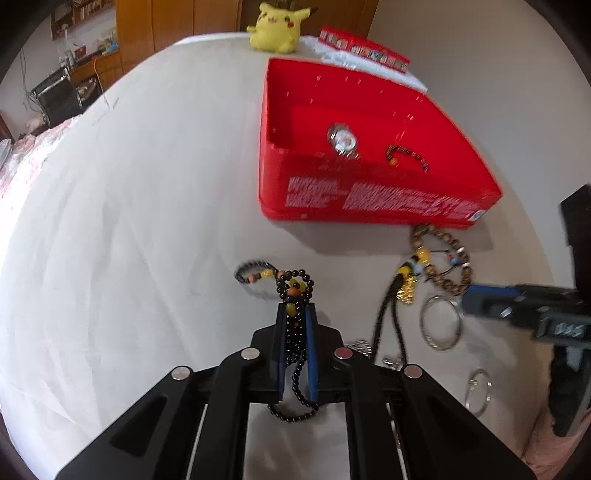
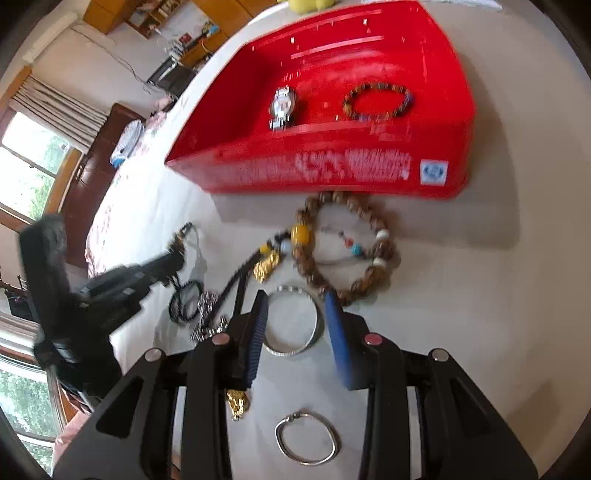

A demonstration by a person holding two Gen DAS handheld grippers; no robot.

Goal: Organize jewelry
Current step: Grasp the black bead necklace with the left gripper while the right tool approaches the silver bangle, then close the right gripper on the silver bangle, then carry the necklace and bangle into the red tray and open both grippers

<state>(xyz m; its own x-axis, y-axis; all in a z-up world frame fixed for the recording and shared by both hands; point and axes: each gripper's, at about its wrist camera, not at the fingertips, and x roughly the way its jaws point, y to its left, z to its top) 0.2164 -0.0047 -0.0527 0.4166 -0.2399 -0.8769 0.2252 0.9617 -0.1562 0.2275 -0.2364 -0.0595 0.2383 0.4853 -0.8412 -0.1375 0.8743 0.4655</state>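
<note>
My left gripper [image 1: 295, 308] is shut on a black bead strand [image 1: 293, 286] with yellow and orange beads; its loop hangs behind the pads. In the right wrist view my right gripper [image 2: 295, 301] stands open, its blue pads on either side of a silver bangle [image 2: 293, 326] lying on the white cloth. I cannot see the pads pressing on it. The red box [image 1: 369, 199] beyond holds a watch [image 1: 343, 140] and a dark bead bracelet [image 1: 408, 155]. A brown wooden bead bracelet [image 2: 351, 243] lies just in front of the box.
A black cord with a gold charm [image 2: 266, 266], a silver chain [image 2: 207, 314], a second gold charm [image 2: 238, 402] and a thin silver bangle [image 2: 306, 437] lie around the right gripper. A yellow plush toy [image 1: 277, 27] and a small red carton [image 1: 365, 48] sit behind the box.
</note>
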